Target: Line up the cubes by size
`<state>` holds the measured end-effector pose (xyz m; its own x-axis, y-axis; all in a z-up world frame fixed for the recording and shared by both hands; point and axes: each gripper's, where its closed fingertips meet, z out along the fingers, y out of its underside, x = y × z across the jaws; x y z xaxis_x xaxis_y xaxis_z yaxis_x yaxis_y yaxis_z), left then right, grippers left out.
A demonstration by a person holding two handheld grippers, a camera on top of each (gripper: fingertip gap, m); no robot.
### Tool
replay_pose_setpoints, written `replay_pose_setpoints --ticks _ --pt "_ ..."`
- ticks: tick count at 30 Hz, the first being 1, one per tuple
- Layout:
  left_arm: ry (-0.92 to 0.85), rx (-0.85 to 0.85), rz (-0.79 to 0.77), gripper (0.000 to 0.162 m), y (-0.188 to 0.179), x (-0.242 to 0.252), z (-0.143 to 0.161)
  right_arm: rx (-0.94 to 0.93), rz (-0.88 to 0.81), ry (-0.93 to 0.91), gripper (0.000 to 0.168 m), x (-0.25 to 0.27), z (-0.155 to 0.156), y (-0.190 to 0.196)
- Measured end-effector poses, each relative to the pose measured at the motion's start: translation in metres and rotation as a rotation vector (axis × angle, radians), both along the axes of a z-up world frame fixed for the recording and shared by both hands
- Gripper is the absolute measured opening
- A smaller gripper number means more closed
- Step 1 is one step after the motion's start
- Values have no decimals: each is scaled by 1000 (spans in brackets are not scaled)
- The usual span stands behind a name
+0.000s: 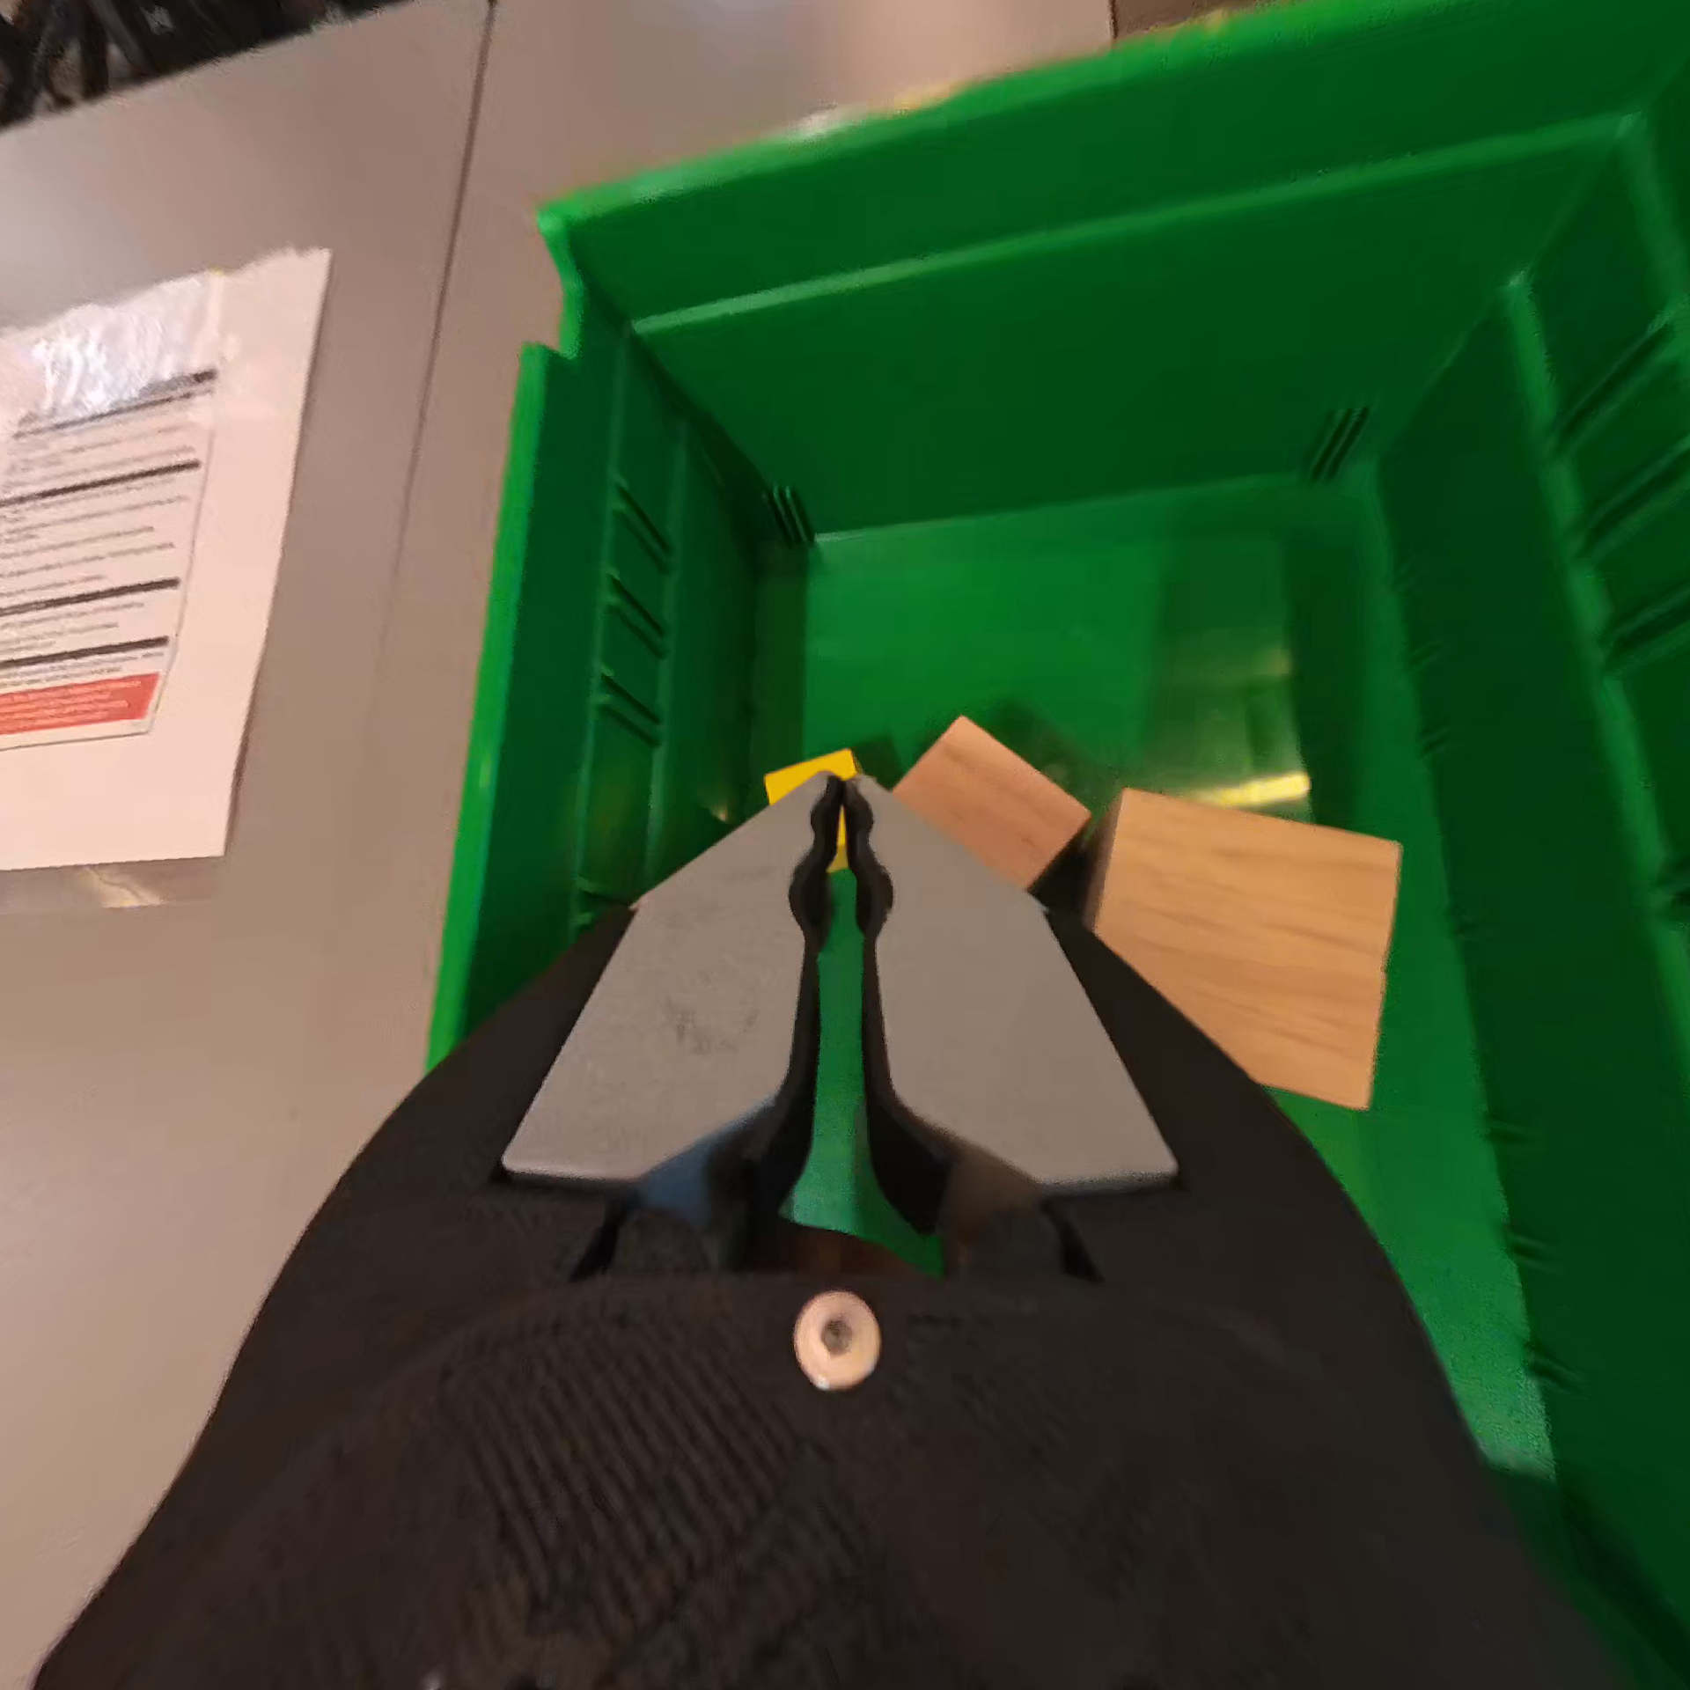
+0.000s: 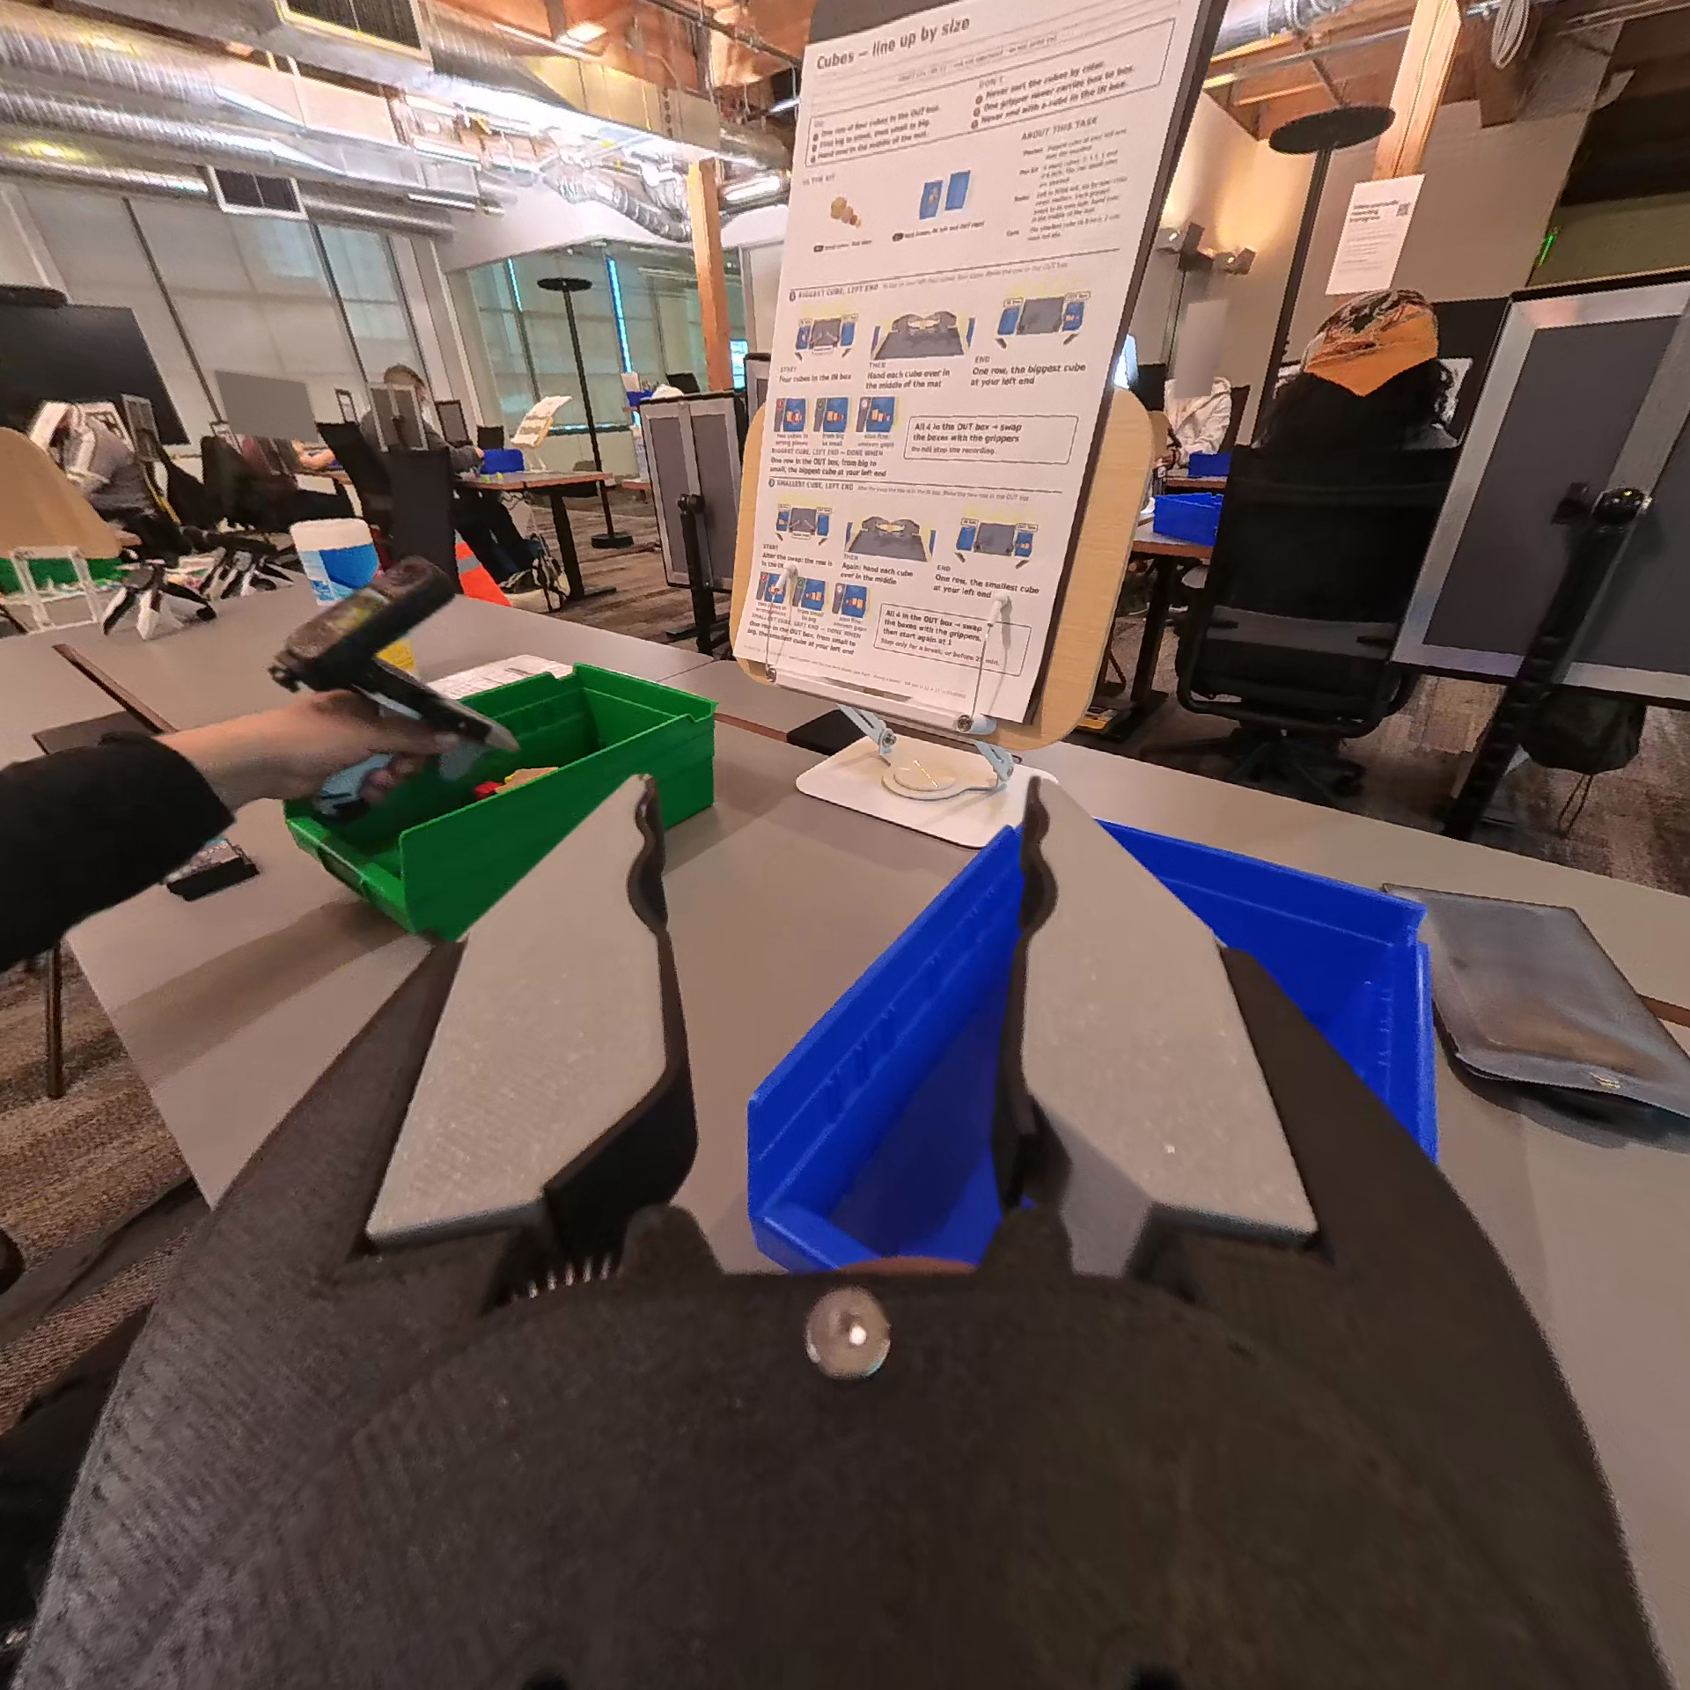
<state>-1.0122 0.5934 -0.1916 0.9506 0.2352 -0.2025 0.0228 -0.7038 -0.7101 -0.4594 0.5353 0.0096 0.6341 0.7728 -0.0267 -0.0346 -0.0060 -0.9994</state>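
Note:
In the left wrist view, my left gripper reaches down into a green bin, its jaws closed together. A small yellow cube lies just behind the tips, partly hidden by them. A medium wooden cube and a larger wooden cube lie to its right on the bin floor. In the right wrist view, my right gripper is open and empty above the table, over the near left wall of a blue bin. The green bin shows at the left, with the left gripper dipping into it.
A laminated sheet lies on the grey table left of the green bin. An instruction board on a stand is behind the bins. A dark pouch lies right of the blue bin. A small dark object lies left of the green bin.

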Motion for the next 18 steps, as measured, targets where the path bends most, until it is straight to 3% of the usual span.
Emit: replay_pose_setpoints --ticks 4,13,16,18 --pt "-28 -1 -24 0 -13 1 12 1 1 4 77 0 1 0" --pt "22 -154 -104 0 -35 12 -21 -23 37 -44 77 -16 -11 -2" --pt "6 -108 -87 0 -26 16 -21 -39 53 -117 77 -25 -25 -4" --pt "4 -8 -78 0 -20 21 -4 -21 38 -162 77 -28 -30 -4"
